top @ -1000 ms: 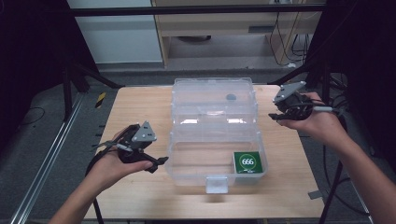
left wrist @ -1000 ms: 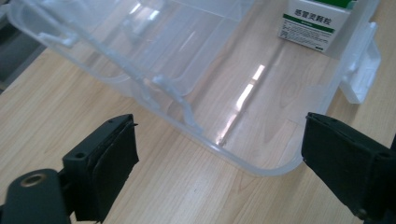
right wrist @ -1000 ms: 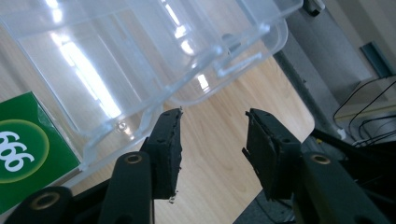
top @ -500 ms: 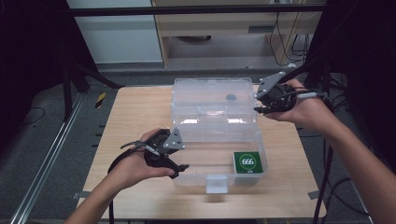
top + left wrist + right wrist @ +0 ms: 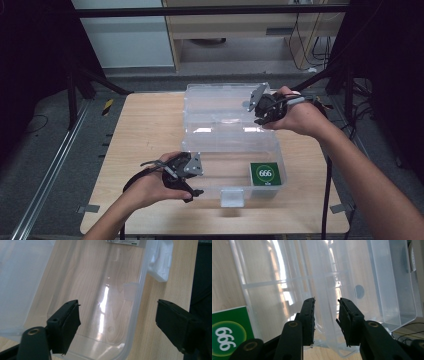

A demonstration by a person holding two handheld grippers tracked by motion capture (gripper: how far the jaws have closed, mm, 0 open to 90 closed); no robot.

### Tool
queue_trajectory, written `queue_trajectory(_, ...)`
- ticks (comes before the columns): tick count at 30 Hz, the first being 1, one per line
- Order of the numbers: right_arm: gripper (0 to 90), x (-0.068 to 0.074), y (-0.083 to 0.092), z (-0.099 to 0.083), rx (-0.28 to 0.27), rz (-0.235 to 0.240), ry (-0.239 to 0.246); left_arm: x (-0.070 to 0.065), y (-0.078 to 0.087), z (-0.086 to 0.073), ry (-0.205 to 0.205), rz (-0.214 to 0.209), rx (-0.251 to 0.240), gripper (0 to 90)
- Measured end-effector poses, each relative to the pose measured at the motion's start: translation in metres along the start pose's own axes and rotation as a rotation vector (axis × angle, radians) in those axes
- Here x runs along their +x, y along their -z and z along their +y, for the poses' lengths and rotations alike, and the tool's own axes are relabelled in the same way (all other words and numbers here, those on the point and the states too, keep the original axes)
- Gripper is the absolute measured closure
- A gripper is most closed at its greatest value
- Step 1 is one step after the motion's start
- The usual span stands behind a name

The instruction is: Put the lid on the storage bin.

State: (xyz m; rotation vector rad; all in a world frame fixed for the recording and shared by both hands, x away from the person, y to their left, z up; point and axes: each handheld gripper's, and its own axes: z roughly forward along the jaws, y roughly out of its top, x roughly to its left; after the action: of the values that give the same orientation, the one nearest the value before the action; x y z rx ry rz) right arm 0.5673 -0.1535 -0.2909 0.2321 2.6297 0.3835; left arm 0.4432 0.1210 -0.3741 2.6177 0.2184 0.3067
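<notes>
The right hand-held gripper (image 5: pixel 325 322), jaws parted, straddles the clear box's lid (image 5: pixel 222 102) edge, while the wide-open left hand-held gripper (image 5: pixel 192 187) flanks the box (image 5: pixel 220 170) front wall.

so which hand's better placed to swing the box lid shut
Probably the right. The right gripper sits at the open lid, its jaws either side of a clear wall. The left gripper is open at the box's front corner.

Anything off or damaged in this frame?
Nothing stands out. The clear plastic box sits square on the table, lid open flat behind it, no cracks or spills visible. A green 666 pack lies flat in its near right corner. Both grippers are open at the box.
</notes>
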Motion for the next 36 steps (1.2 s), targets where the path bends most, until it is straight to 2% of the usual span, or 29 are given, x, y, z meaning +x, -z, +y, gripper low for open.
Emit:
queue_trajectory(6,70.3,-0.002,-0.010,0.005,0.028,0.027,0.019,-0.003,-0.006,0.000,-0.021,-0.023,0.020,32.8)
queue_trajectory(7,72.2,-0.002,-0.014,0.006,0.035,0.032,0.027,-0.005,-0.009,0.002,-0.038,-0.028,0.040,35.3)
queue_trajectory(11,74.9,-0.003,-0.019,0.005,0.046,0.048,0.028,-0.006,-0.015,0.004,-0.049,-0.032,0.076,40.0)
queue_trajectory(21,79.4,-0.002,-0.021,0.005,0.038,0.042,0.077,-0.006,-0.030,0.000,-0.056,-0.067,0.104,60.3)
queue_trajectory(22,79.4,-0.002,-0.021,0.005,0.038,0.042,0.077,-0.007,-0.031,0.000,-0.055,-0.067,0.109,60.3)
queue_trajectory(23,79.9,-0.002,-0.021,0.005,0.041,0.042,0.083,-0.007,-0.032,0.000,-0.048,-0.067,0.119,66.2)
queue_trajectory(25,80.4,-0.002,-0.021,0.005,0.041,0.045,0.091,-0.006,-0.033,-0.001,-0.040,-0.070,0.122,72.0)
queue_trajectory(26,80.4,-0.002,-0.021,0.005,0.041,0.045,0.091,-0.006,-0.033,-0.001,-0.028,-0.084,0.119,72.0)
queue_trajectory(27,80.6,-0.002,-0.021,0.006,0.044,0.044,0.090,-0.006,-0.034,-0.002,-0.022,-0.094,0.114,75.5)
queue_trajectory(28,81.1,-0.001,-0.021,0.006,0.045,0.042,0.096,-0.006,-0.034,-0.003,0.003,-0.103,0.104,80.9)
queue_trajectory(36,83.6,0.001,-0.019,0.009,0.043,0.046,0.097,-0.008,-0.034,-0.004,0.024,-0.069,0.087,80.7)
